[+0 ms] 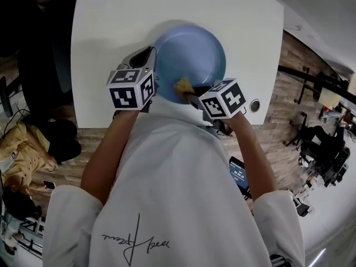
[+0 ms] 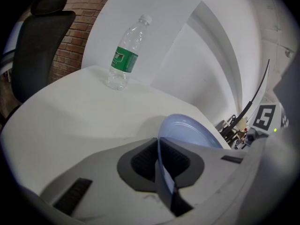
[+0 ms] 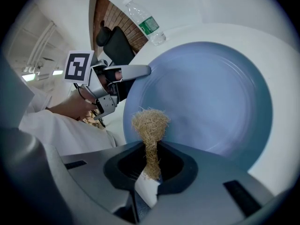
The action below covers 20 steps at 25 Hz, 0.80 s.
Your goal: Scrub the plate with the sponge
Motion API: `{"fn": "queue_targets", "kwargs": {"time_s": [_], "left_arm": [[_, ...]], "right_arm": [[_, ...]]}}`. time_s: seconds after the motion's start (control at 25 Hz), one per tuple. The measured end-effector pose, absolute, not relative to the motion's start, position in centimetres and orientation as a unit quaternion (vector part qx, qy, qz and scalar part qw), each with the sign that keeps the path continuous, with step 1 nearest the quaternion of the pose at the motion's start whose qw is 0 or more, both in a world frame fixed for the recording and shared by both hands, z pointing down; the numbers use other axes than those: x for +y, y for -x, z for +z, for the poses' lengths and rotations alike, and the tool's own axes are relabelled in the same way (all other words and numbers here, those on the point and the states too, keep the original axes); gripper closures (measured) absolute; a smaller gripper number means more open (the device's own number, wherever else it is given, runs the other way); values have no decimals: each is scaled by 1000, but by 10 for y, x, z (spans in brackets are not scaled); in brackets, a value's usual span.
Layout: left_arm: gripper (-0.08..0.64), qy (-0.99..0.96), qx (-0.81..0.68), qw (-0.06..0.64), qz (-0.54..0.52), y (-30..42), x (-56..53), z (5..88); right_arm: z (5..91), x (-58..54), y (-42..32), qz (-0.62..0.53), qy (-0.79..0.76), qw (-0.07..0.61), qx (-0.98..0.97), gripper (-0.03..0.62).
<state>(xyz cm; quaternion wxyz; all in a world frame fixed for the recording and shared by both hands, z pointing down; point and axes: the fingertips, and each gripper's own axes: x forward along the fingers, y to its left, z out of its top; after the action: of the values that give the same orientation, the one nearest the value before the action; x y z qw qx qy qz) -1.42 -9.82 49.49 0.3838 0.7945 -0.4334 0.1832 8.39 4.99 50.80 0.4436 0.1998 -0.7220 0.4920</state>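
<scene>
The person wore a white short-sleeved T-shirt (image 1: 183, 177) with thin black handwritten-style script (image 1: 133, 241) low on its back. The left gripper (image 2: 159, 159) and right gripper (image 3: 149, 168) had smooth light-grey moulded shells with small dark rectangular slots. Their ribbed dark grey pads (image 2: 143, 162) sat in rounded recesses. The left cube (image 1: 131, 88) and right cube (image 1: 223, 99) showed black-and-white square markers. Thin dark cables (image 3: 100, 120) hung under the left gripper's body.
</scene>
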Motion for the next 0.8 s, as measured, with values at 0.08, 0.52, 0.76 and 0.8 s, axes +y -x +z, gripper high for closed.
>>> {"fn": "queue_targets", "kwargs": {"time_s": [0.08,0.52,0.76,0.8], "left_arm": [[532,-795,-433,384,184,16,-98,496],[532,-794,-431,386,185,15,-97,497],[531,-794,-430,386,186,17,-96,496],[531,-794,-431,386,186,17,-98,496]], "right_arm": [[510,50,-85,488,-201,449,-721,548],[512,45,-111,460,-216,483,-713,548],[513,42,-113,441,-208,499,-716,548],[513,40,-114,437,-209,501,-717,548]]}}
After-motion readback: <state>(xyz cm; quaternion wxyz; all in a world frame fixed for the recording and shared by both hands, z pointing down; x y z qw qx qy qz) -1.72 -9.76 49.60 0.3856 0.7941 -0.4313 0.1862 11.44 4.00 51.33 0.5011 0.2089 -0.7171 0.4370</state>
